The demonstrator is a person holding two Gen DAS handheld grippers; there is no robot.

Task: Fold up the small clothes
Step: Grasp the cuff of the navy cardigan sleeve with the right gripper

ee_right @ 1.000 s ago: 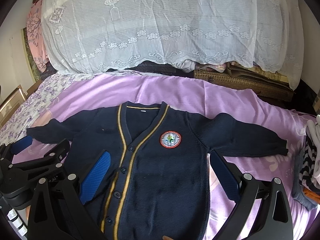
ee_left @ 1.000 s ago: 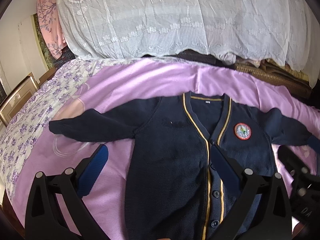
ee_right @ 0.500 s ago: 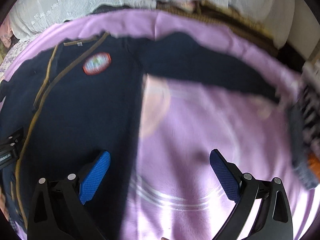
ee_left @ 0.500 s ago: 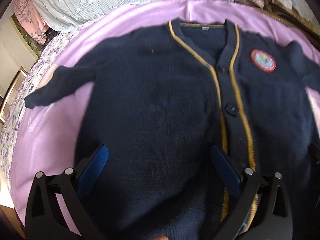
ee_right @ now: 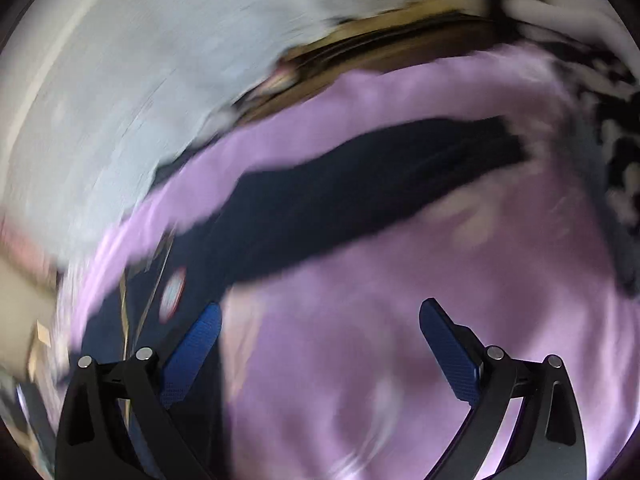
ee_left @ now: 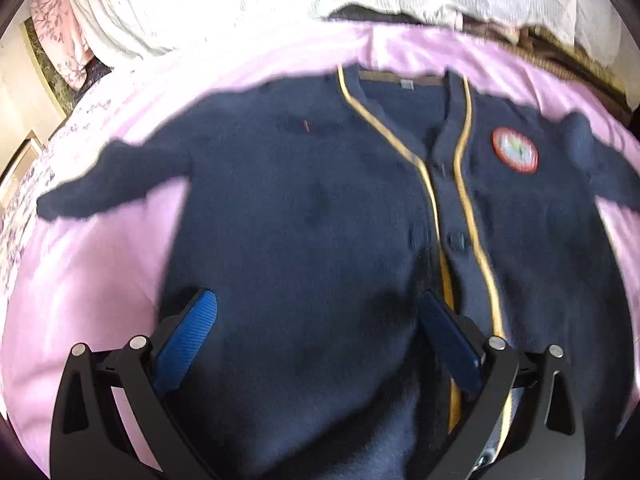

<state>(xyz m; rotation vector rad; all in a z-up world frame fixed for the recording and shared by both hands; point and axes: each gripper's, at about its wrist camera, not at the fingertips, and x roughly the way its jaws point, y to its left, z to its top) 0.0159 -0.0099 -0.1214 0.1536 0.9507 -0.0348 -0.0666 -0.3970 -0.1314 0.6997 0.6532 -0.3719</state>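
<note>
While a lilac bedsheet [ee_left: 100,264] spreads beneath white lace drapery [ee_left: 208,4] at twelve o'clock, the navy knitted cardigan [ee_left: 304,216] lies flat; left gripper [ee_left: 316,332] hovers spread over it, right gripper [ee_right: 320,344] narrowing, unladen, above sheet

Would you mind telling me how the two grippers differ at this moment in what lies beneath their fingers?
The left gripper hangs over the navy cardigan's body, while the right gripper hangs mostly over bare purple sheet, below the cardigan's sleeve. The left view is fairly sharp, the right heavily blurred. The right gripper's jaws are closing on nothing. Both stand wide and hold nothing.
</note>
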